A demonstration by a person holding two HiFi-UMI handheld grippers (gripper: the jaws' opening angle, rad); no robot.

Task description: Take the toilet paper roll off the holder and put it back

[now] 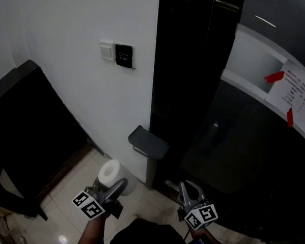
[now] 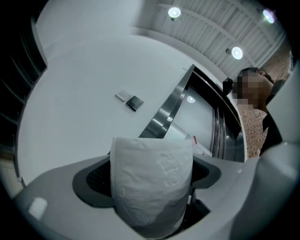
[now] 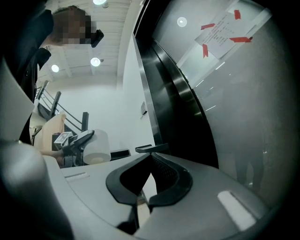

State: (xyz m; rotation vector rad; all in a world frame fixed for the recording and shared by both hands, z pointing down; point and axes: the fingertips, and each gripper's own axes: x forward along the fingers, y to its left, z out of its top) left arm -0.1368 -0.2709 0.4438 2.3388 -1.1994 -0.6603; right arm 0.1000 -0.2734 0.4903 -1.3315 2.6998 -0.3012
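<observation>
- The room is a white wall (image 1: 80, 97) meeting tall, dark glossy panels (image 1: 191, 81), with a pale tiled floor (image 1: 70, 200) below me.
- The holder (image 1: 148, 143) is a dark grey bracket low on the wall, beside the edge of the dark panels. I see nothing on it, and in the right gripper view it juts out bare.
- The toilet paper roll (image 1: 111, 173) is off the holder and in my left gripper (image 1: 111, 185). It sits to the left of the holder and a little below it, near but clear of it.
- In the left gripper view my fingers (image 2: 93, 180) press the roll from both sides, and its embossed face fills the gap between them.
- My right gripper (image 1: 188, 189) hangs just right of the holder's base. Its fingers (image 3: 164, 176) meet at the tips with nothing between them.
- Two small switch plates (image 1: 117, 53) sit higher up the wall, out of the way.
- By my reckoning the first half is done, since the roll has been lifted clear. What is left is to bring it across to the holder, seat it there and let go.
</observation>
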